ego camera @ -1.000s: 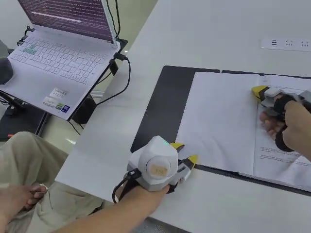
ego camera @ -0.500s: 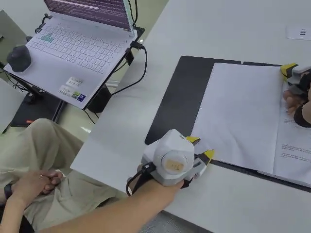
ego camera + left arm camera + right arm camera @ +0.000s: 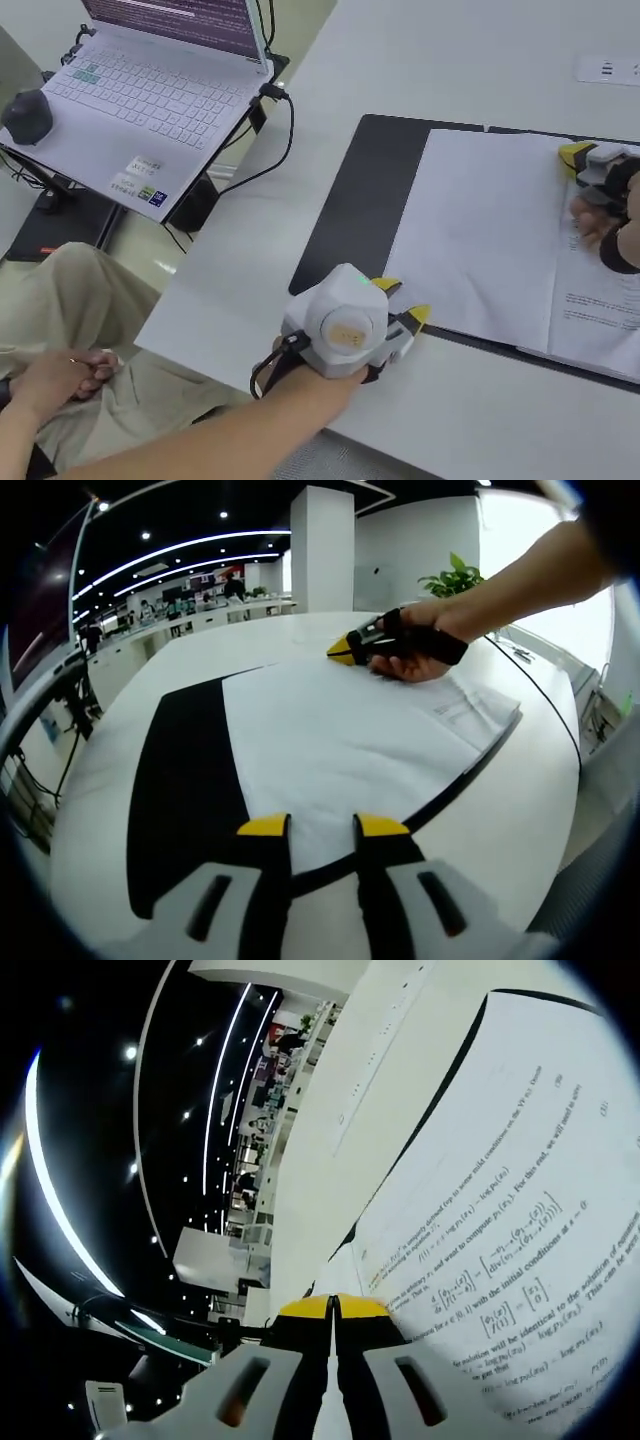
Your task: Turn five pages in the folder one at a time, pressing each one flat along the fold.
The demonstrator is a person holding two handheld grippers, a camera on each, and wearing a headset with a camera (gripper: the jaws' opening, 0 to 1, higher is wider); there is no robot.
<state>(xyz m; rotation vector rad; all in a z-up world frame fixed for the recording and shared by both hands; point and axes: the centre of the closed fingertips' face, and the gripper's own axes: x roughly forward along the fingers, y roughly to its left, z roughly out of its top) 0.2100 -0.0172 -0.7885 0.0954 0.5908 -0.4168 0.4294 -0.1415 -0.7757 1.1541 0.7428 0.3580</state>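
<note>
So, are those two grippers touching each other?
Apart. The head view shows the left gripper at the near edge of the folder and the right gripper far across the blank page.

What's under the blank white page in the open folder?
The black folder cover shows left of the blank page; anything directly beneath the page is covered.

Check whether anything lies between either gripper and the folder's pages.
Nothing visible does. The left gripper, jaws apart, has its tips at the near edge of the folder, by the blank page. The right gripper, jaws closed, is at the printed page beside the fold.
</note>
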